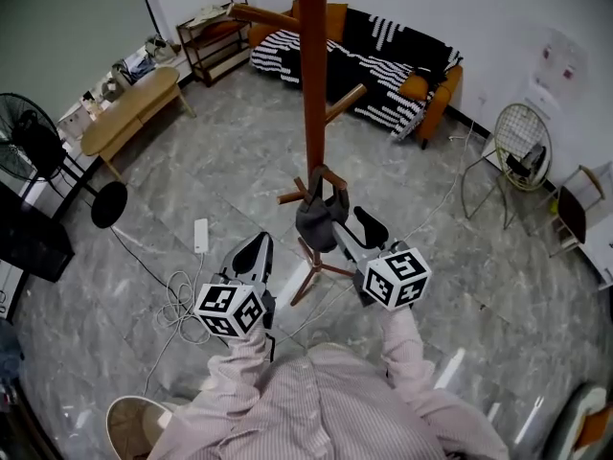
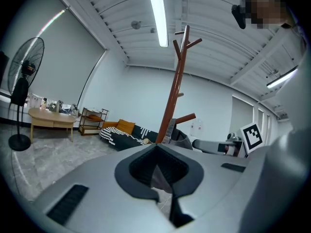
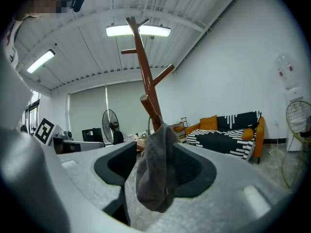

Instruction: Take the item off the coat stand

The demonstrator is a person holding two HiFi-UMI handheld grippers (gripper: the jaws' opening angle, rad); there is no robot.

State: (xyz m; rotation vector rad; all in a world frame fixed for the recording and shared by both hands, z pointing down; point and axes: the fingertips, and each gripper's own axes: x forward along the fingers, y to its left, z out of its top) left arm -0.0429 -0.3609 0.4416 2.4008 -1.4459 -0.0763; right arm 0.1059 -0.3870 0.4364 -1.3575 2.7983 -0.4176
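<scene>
A reddish-brown wooden coat stand (image 1: 312, 84) rises straight in front of me. A dark grey cloth item (image 1: 319, 220) hangs from one of its low pegs. My right gripper (image 1: 342, 218) is at that peg and stands open; in the right gripper view the item (image 3: 156, 171) dangles between the spread jaws, which do not squeeze it. My left gripper (image 1: 254, 249) is a little left of the stand and lower, shut with nothing in it. In the left gripper view the coat stand (image 2: 176, 89) and the grey item (image 2: 181, 137) sit just beyond its jaws.
A black-and-white striped throw covers an orange sofa (image 1: 383, 56) at the back. A wooden table (image 1: 129, 108), a shelf (image 1: 215, 36) and a standing fan (image 1: 29, 137) line the left side. A wire chair (image 1: 522, 142) stands right. Cables (image 1: 177, 300) and a power strip (image 1: 201, 235) lie on the floor.
</scene>
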